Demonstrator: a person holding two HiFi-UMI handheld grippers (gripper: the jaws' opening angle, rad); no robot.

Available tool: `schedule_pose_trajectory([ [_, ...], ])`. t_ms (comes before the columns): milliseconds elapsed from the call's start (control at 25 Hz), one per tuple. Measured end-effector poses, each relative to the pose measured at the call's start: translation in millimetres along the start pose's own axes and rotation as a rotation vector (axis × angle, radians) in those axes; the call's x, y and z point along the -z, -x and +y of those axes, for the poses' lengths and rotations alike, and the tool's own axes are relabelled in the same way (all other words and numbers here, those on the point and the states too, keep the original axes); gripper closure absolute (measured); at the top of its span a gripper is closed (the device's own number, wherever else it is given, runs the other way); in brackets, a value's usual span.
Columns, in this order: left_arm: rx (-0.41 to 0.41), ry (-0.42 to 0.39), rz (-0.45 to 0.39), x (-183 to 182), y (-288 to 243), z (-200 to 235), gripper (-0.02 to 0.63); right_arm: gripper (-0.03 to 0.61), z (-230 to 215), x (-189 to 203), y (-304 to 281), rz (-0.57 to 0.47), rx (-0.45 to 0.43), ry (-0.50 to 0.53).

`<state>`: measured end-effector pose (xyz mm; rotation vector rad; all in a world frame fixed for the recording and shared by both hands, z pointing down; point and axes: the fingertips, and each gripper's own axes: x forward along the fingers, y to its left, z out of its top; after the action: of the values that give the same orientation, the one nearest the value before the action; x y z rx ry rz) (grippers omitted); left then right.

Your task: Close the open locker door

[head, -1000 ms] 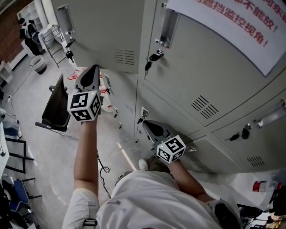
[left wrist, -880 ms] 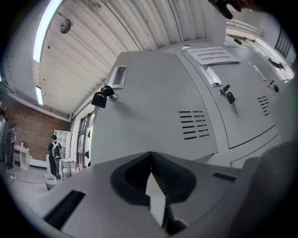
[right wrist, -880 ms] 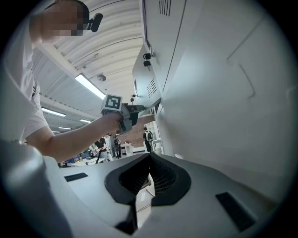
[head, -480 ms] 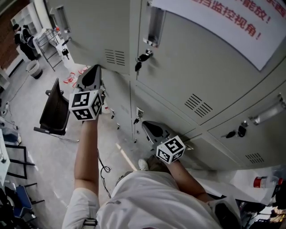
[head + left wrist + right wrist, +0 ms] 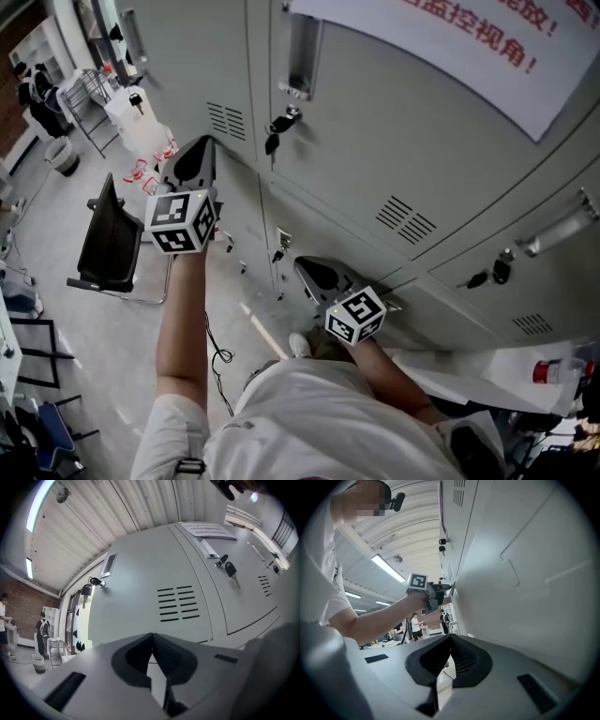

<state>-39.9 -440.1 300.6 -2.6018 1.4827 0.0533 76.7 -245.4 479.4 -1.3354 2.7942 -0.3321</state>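
Note:
The grey locker door (image 5: 187,66), with vent slots and a key in its lock, stands nearly in line with the locker bank (image 5: 403,141). My left gripper (image 5: 207,142) is shut and empty, its tips against the door just below the vents. In the left gripper view the door (image 5: 140,602) fills the frame ahead of the shut left gripper (image 5: 152,635). My right gripper (image 5: 300,263) is shut and empty, low by the bottom lockers. In the right gripper view the right gripper (image 5: 451,636) runs along the locker faces (image 5: 525,573), with the left gripper (image 5: 442,589) ahead.
A black chair (image 5: 103,244) stands on the floor at left, with a bin (image 5: 58,155) and people (image 5: 37,94) farther back. A white notice with red print (image 5: 450,47) hangs on the upper lockers. A cable (image 5: 217,356) lies near the person's feet.
The door has swung toward the locker bank, with my left gripper moving along against it. The right gripper has stayed in place.

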Motion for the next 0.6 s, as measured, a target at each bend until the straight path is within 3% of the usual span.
schedule_pose_trajectory([
  [600,0.018,0.018,-0.003,2,-11,-10,0.611,0.569,-6,4,12,0.001,0.04,-0.009],
])
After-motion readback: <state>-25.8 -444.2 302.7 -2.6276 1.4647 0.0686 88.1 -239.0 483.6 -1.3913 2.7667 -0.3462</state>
